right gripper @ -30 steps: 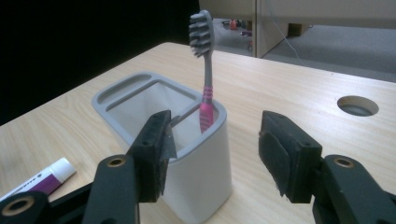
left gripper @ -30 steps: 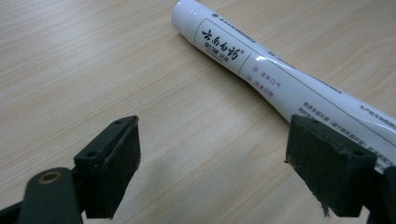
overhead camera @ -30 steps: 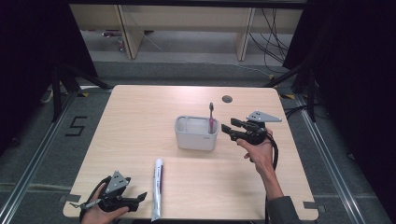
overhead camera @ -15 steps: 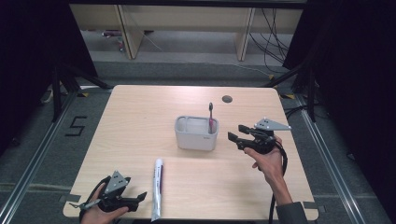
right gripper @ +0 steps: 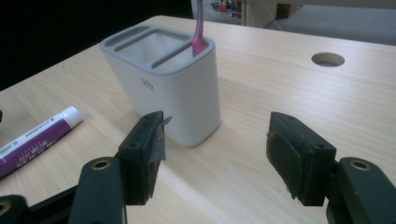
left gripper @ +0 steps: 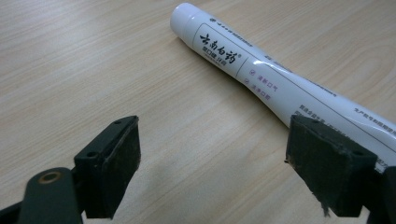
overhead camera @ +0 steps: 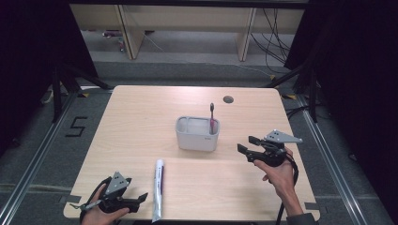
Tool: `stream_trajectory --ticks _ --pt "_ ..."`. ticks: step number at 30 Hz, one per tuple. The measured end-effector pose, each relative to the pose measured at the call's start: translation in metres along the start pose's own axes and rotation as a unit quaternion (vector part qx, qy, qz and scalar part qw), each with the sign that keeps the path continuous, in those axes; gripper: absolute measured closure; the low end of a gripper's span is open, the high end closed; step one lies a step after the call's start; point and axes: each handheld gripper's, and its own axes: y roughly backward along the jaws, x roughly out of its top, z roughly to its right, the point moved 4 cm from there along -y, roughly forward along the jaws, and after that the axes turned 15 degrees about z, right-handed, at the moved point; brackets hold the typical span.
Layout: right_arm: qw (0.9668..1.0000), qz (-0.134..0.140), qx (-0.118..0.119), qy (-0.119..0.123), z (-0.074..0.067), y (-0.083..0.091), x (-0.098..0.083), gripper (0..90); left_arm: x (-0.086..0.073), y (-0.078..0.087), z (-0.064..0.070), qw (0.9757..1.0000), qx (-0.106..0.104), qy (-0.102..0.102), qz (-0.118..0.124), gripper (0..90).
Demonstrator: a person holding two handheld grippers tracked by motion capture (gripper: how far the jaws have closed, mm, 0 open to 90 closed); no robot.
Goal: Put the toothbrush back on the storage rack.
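A white holder point(overhead camera: 197, 133) with a grey rim stands mid-table, and a pink toothbrush point(overhead camera: 212, 117) stands upright in its right compartment. A white and purple toothpaste tube point(overhead camera: 158, 187) lies at the front edge. My left gripper point(overhead camera: 141, 199) rests just left of the tube, open. In the left gripper view its jaws point(left gripper: 215, 163) stand wide over bare wood, with the tube point(left gripper: 261, 79) beside the right jaw. My right gripper point(overhead camera: 245, 144) hovers right of the holder, open and empty, its jaws just having opened wider. The right gripper view shows its jaws point(right gripper: 215, 149) short of the holder point(right gripper: 163, 84).
A round cable hole point(overhead camera: 228, 99) sits in the wooden table point(overhead camera: 131, 122) behind the holder. Beyond the far edge are wooden shelves and floor cables. A floor mark "5" lies to the left of the table.
My right gripper has drawn back from the holder toward the right front of the table, jaws spreading. The toothbrush stays upright in the holder. The left gripper has not moved.
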Motion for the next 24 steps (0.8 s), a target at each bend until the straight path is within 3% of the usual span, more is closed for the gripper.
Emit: stream_trajectory --ticks 1,5,6,8,11,12,13,14,15,16,19,20,21,23,24 --pt "0.9999 -0.005 0.001 0.011 0.001 0.002 -0.001 37.9 0.0 0.0 0.0 1.0 0.0 0.0 0.0 17.3" --pt "0.9999 -0.013 -0.002 0.009 0.0 0.007 -0.012 37.3 0.0 -0.001 0.002 0.9999 0.0 0.006 0.01 17.3" --pt "0.9998 -0.019 -0.001 -0.007 -0.003 0.008 -0.015 37.3 0.0 -0.001 0.002 0.9999 0.0 0.006 0.009 17.3" --pt "0.9998 -0.019 -0.001 0.005 -0.002 0.01 -0.018 37.2 0.0 -0.001 0.002 0.9999 -0.001 0.006 0.009 17.3" --pt "0.9995 -0.026 -0.004 -0.016 -0.006 0.013 -0.023 37.1 0.0 -0.001 0.002 1.0 -0.001 0.004 0.009 17.3" --pt "0.9997 -0.024 0.002 -0.003 -0.005 0.013 -0.024 37.1 0.0 -0.001 0.002 1.0 -0.001 0.004 0.009 17.3" --pt "0.9996 -0.026 -0.001 -0.014 -0.007 0.014 -0.025 37.0 0.0 -0.001 0.002 0.9999 -0.001 0.004 0.009 17.3" --pt "0.9996 -0.028 -0.003 0.003 -0.005 0.015 -0.025 36.9 0.0 -0.001 0.002 0.9999 0.0 0.004 0.009 17.3" --pt "0.9996 -0.027 0.001 -0.007 -0.008 0.016 -0.027 36.7 0.0 -0.001 0.002 1.0 0.0 0.004 0.009 17.3" --pt "0.9997 -0.026 0.001 0.004 -0.007 0.016 -0.027 36.4 0.0 -0.001 0.002 1.0 0.0 0.004 0.009 17.3" --pt "0.9996 -0.027 0.003 0.007 -0.011 0.018 -0.029 34.9 0.0 -0.002 0.003 0.9999 0.002 0.007 0.015 17.3" --pt "0.9994 -0.031 0.003 -0.012 -0.015 0.019 -0.03 34.6 0.0 -0.001 0.003 0.9999 -0.004 0.003 0.011 17.4" --pt "0.9996 -0.026 0.004 0.008 -0.013 0.019 -0.03 34.3 0.0 -0.001 0.003 0.9999 -0.003 0.004 0.012 17.3" --pt "0.9995 -0.029 0.009 0.0 -0.017 0.021 -0.032 33.9 0.0 -0.001 0.003 0.9999 -0.003 0.004 0.012 17.4" --pt "0.9995 -0.031 0.009 0.007 -0.017 0.022 -0.032 33.7 0.0 -0.001 0.003 0.9999 -0.002 0.004 0.012 17.3"
